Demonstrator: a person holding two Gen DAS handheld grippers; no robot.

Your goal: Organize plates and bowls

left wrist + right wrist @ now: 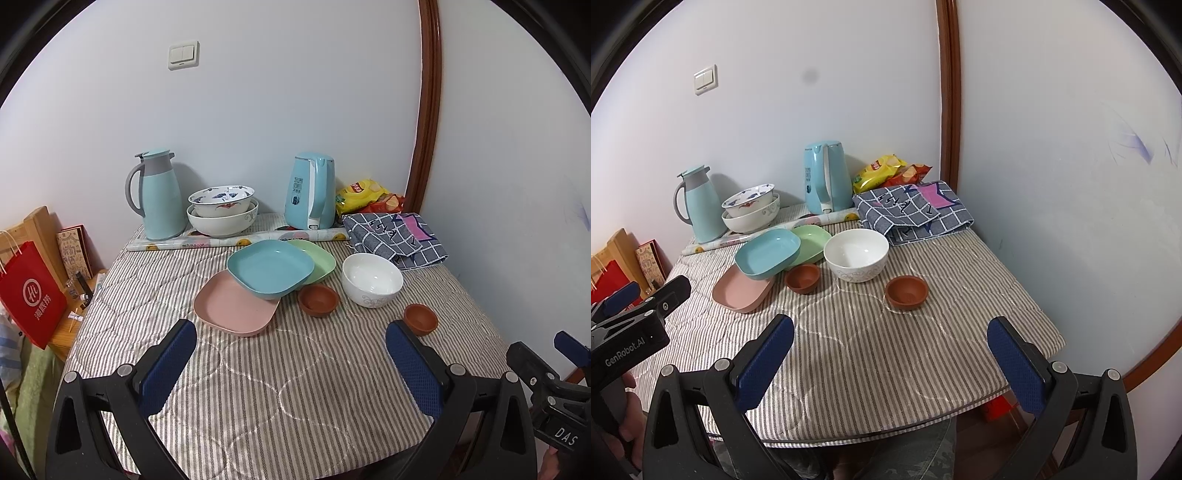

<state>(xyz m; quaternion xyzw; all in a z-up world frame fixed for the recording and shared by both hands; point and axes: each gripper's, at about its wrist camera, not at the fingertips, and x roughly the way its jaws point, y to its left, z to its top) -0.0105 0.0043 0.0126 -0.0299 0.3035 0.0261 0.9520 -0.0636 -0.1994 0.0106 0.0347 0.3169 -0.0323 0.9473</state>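
Both tongs [291, 345] [890, 341] (gaping, empty) hover short of the plates [271, 267] and bowls [371, 278].

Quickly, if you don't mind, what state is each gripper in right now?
Left gripper: open, holding nothing, above the striped tablecloth.
Right gripper: open, holding nothing.

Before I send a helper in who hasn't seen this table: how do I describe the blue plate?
On the striped tablecloth, three square plates overlap before the blue kettle. The blue plate lies on top, tilted across the pink plate and green plate.
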